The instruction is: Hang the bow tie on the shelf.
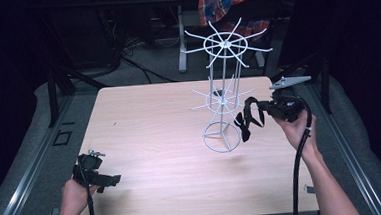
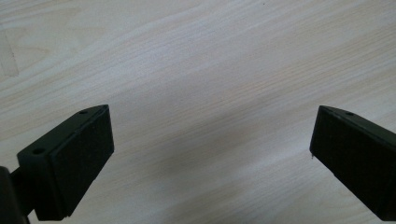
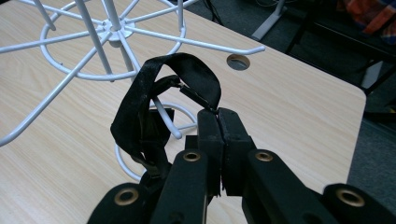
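A white wire display stand (image 1: 223, 93) with two tiers of spoke hooks rises from the middle-right of the wooden table (image 1: 155, 139). My right gripper (image 1: 264, 109) is shut on a black strap (image 1: 249, 118), held just right of the stand at the level of its lower tier. In the right gripper view the strap (image 3: 140, 107) loops up from the closed jaws, and a white hook tip (image 3: 175, 133) of the stand (image 3: 93, 42) pokes through the loop. My left gripper (image 1: 114, 180) rests low at the table's front left. Its jaws stand wide apart over bare wood (image 2: 205, 93).
A round cable hole (image 3: 238, 61) is cut in the table near its far edge. Beyond the table stand a white table leg (image 1: 181, 38) and a colourful cloth (image 1: 225, 5) draped over furniture. Cables lie on the dark floor behind.
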A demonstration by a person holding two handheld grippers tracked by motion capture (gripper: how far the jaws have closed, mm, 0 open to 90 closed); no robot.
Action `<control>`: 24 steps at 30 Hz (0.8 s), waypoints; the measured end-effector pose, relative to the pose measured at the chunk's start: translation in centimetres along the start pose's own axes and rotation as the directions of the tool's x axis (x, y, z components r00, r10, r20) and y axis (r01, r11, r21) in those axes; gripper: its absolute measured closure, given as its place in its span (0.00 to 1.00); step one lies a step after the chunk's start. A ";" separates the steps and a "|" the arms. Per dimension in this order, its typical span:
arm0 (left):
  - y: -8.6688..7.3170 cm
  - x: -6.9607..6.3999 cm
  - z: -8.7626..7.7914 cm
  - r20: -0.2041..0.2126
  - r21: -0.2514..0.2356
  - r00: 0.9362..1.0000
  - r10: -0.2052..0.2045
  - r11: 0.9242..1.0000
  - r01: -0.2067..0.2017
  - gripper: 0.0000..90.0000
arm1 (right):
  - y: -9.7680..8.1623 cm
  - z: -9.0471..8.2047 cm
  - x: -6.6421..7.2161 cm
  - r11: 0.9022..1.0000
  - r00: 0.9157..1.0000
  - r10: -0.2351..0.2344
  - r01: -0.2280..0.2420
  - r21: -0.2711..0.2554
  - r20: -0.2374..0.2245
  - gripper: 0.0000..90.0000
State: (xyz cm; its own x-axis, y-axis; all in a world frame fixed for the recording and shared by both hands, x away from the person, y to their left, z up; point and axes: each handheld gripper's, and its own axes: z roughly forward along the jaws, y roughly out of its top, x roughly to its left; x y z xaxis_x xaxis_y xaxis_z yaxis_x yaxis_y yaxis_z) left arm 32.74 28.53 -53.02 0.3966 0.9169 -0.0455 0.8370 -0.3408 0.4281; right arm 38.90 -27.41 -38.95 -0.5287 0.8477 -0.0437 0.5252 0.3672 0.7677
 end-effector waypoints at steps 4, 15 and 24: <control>0.0 0.0 0.1 -0.004 0.002 1.000 -0.003 1.000 0.003 0.00 | -0.3 0.0 -0.2 1.000 1.000 0.012 -0.012 0.008 -0.011 0.99; -0.2 -0.1 0.0 -0.023 0.013 1.000 -0.012 1.000 0.012 0.00 | -0.6 0.6 -0.7 1.000 0.999 0.021 -0.021 0.007 -0.035 0.99; -0.4 0.2 0.0 -0.024 0.011 0.999 -0.022 1.000 0.022 0.00 | -0.2 1.1 -0.5 1.000 0.999 0.021 -0.022 -0.006 -0.049 0.99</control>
State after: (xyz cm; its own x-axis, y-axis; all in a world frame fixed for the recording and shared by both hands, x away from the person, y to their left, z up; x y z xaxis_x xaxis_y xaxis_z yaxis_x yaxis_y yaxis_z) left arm 32.48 28.84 -53.17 0.3692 0.9287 -0.0336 0.8496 -0.3227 0.4172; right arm 39.80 -27.53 -39.83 -0.5493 0.8356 0.0041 0.5328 0.3465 0.7720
